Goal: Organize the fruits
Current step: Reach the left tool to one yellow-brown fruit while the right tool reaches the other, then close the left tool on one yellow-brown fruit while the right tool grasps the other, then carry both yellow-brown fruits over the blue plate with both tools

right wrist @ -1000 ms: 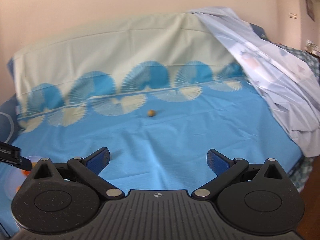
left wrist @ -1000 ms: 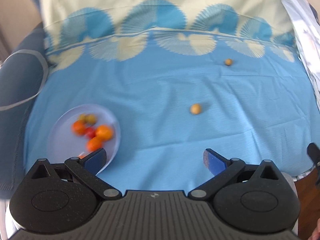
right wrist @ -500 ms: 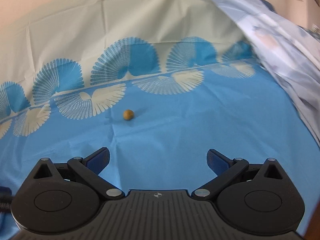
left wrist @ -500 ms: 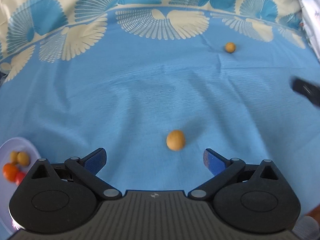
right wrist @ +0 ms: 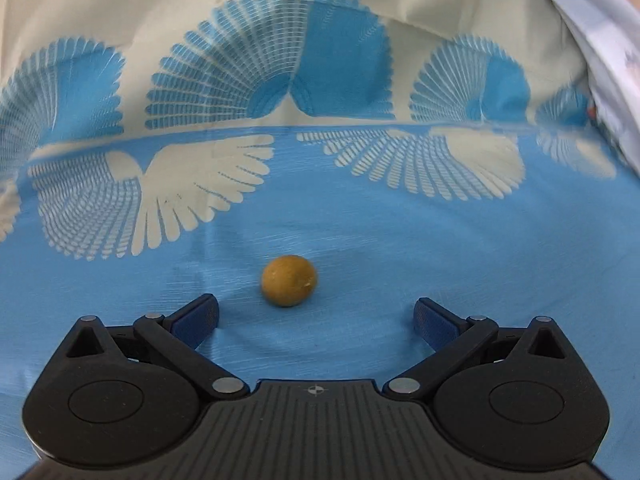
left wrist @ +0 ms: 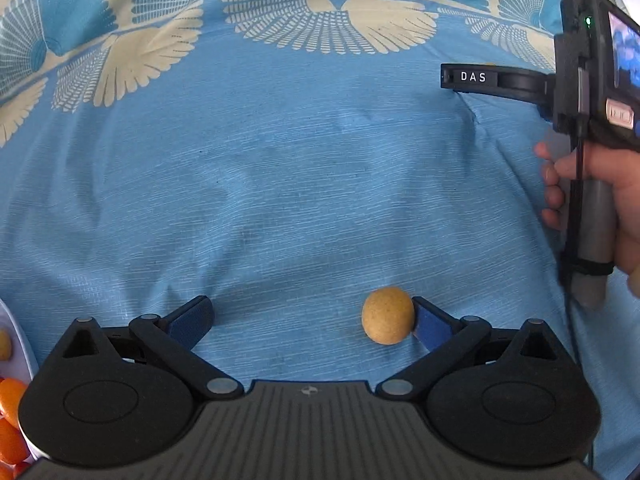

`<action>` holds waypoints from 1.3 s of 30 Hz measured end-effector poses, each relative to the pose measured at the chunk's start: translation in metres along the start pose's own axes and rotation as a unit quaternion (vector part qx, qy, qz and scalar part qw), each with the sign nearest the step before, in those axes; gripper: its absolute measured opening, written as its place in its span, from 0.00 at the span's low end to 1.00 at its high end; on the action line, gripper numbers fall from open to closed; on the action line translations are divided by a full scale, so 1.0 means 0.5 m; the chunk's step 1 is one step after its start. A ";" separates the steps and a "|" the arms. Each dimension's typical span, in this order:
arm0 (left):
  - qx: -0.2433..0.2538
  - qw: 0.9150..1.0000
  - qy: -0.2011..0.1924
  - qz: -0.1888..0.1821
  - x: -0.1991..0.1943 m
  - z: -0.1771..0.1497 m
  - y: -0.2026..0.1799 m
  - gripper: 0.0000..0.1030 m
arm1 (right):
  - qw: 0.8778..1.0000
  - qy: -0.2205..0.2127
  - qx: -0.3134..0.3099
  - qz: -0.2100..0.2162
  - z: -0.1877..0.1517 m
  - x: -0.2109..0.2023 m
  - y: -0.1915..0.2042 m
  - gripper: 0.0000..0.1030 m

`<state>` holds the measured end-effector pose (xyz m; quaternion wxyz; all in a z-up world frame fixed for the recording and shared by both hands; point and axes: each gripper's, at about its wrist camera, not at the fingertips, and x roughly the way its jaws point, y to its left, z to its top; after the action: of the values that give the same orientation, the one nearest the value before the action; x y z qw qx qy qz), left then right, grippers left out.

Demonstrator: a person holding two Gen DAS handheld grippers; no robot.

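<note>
Where blue sheet (left wrist: 280, 200) spreads, two fruits (left wrist: 387, 315) (right wrist: 289, 280) sit apart.

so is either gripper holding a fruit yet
Nothing held. Left gripper open, a small round yellow fruit beside its right finger. Right gripper open.

A sky-blue bedsheet (left wrist: 280, 184) carries cream and blue fan-shaped motifs along the frame's top. Lower centre right lies a tan-yellow round fruit (left wrist: 387, 315); orange fruits (left wrist: 10, 420) crowd the lower left edge.
</note>
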<state>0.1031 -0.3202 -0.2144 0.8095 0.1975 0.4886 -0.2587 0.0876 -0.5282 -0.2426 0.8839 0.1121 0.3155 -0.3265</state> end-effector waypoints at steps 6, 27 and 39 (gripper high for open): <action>0.027 0.999 -0.025 -0.011 -0.036 -0.001 -0.022 0.26 | 1.000 -0.008 0.012 0.009 0.011 0.002 -0.010 0.78; 0.015 0.996 -0.086 -0.015 -0.419 -0.104 0.069 0.26 | 0.997 -0.005 0.026 0.077 -0.147 -0.689 -0.028 0.28; -0.043 0.993 -0.106 -0.004 -0.635 -0.276 0.218 0.26 | 0.983 -0.042 -0.018 0.178 -0.176 -0.962 0.113 0.28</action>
<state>-0.0490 -0.0835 0.0153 0.8633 0.1323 0.4118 -0.2601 -0.2011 -0.2058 -0.0079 0.9423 0.1364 0.2587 -0.1627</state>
